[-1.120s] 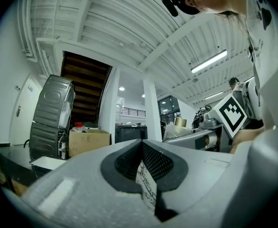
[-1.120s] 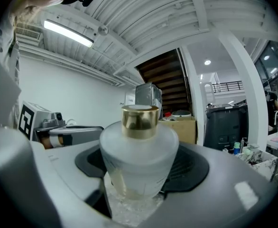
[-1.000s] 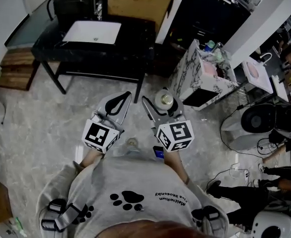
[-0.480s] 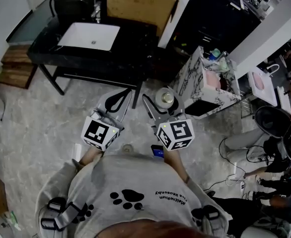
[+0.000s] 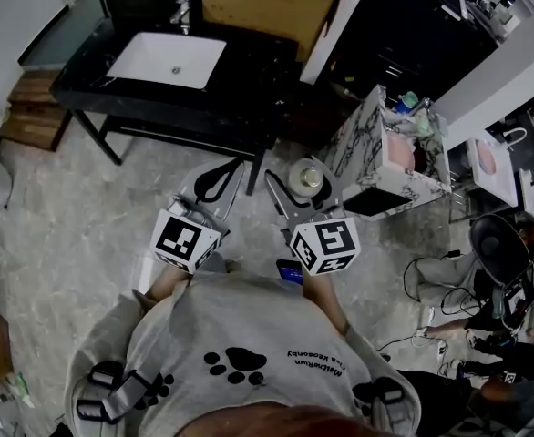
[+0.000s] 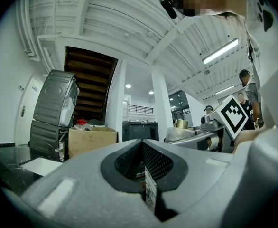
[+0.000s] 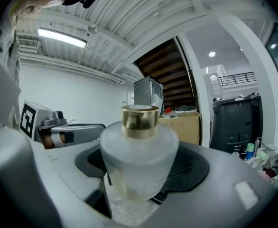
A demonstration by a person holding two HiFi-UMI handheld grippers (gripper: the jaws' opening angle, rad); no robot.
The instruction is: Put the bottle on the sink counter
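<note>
Right gripper point(image 5: 303, 180): the fingers stand wide apart and are closed on the bottle point(image 5: 305, 178), one pad against each side of its round body. In the right gripper view the right gripper point(image 7: 140, 167) grips the bottle point(image 7: 139, 153) low on its frosted glass body, with the shoulder and gold cap point(image 7: 139, 121) rising clear above the fingers.

Orientation of the bottle: upright. Its long axis runs vertically, base down and cap up, so the head view looks almost straight down onto the cap. A little pale liquid shows near the bottom of the body.

Location of the bottle: held in the air in front of the person, above the marbled floor point(image 5: 66, 217). It is well apart from the sink surface point(image 5: 249, 71), which is black and carries a white basin point(image 5: 171, 59) and a tap point(image 5: 185, 12) at the back. A marble-patterned cabinet point(image 5: 376, 153) stands just to the right of the bottle in the head view, and a cardboard box point(image 5: 267, 3) stands behind the sink surface.

Left gripper point(image 5: 235, 168): level with the right one and just beside it. In the left gripper view the left gripper point(image 6: 142, 148) has its fingers brought together at the tips, with nothing held between them.
</note>
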